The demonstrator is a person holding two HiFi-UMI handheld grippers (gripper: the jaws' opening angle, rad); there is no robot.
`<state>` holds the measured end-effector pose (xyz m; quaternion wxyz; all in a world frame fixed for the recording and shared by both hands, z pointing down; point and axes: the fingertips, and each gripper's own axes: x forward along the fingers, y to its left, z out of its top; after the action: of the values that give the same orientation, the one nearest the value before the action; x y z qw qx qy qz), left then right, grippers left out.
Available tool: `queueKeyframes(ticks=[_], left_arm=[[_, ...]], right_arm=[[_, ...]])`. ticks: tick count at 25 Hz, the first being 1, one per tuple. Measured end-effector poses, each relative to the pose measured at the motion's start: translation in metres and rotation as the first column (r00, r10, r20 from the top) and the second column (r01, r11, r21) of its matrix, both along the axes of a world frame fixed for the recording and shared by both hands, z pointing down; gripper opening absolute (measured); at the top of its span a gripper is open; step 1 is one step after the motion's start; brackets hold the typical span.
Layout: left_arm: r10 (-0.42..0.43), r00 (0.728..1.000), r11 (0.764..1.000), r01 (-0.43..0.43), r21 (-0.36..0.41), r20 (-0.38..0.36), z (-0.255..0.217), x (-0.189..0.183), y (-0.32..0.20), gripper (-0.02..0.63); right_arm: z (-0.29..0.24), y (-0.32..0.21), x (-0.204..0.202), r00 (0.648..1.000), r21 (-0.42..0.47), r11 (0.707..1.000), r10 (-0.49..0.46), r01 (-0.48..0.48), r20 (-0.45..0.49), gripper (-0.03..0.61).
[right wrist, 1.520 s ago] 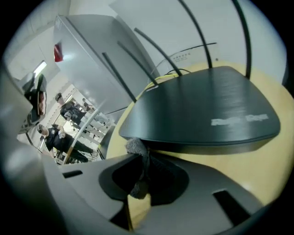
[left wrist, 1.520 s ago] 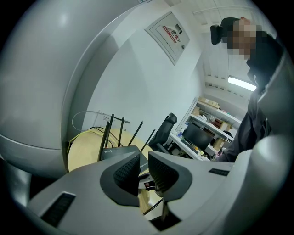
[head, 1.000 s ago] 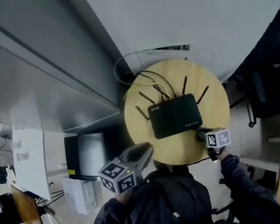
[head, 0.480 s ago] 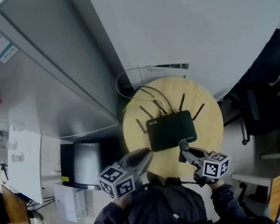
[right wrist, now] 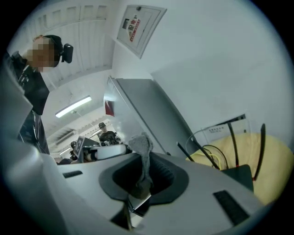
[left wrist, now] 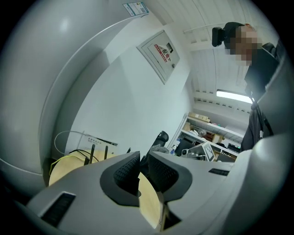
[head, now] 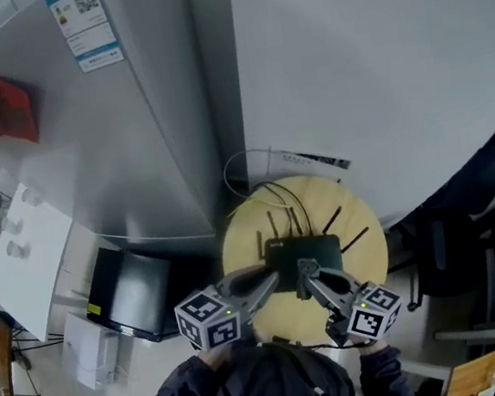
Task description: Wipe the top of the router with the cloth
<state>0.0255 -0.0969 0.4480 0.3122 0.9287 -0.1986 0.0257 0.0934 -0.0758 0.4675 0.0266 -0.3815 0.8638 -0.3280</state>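
A black router [head: 318, 248] with several thin antennas lies on a round wooden table [head: 370, 243]. My right gripper [head: 305, 270] hangs over the router's near edge, shut on a small grey cloth [right wrist: 143, 149] that sticks up from between its pads. The left gripper [head: 272, 278] is beside it at the table's front left, its jaws drawn together with nothing in them. In the right gripper view the router [right wrist: 242, 174] shows at the lower right. In the left gripper view only the antennas [left wrist: 93, 152] and the table [left wrist: 69, 164] appear.
Yellow and black cables [head: 277, 199] loop off the table's far side toward a white box [head: 311, 158] on the wall. A tall grey cabinet [head: 129, 145] stands at the left and a black office chair [head: 475, 177] at the right. A dark box [head: 128, 293] sits on the floor.
My right gripper has moved from the table's right front edge leftward to the router's near edge. The left gripper stays at the front left. The head camera has tilted, shifting the scene.
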Motion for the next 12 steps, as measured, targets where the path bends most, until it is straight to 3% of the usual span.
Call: queueKeyframes(ticks=[4, 12], left_arm=[[-0.020, 1.000, 1.000, 0.020, -0.007, -0.015, 0.004, -0.009, -0.001, 0.040], [-0.040, 0.999, 0.999, 0.039, -0.027, -0.029, 0.011, -0.021, 0.004, 0.039]], right_arm=[[-0.009, -0.001, -0.019, 0.998, 0.032, 0.999, -0.028, 0.030, -0.061, 0.069], [-0.009, 0.004, -0.039, 0.996, 0.024, 0.998, -0.060, 0.062, -0.068, 0.069]])
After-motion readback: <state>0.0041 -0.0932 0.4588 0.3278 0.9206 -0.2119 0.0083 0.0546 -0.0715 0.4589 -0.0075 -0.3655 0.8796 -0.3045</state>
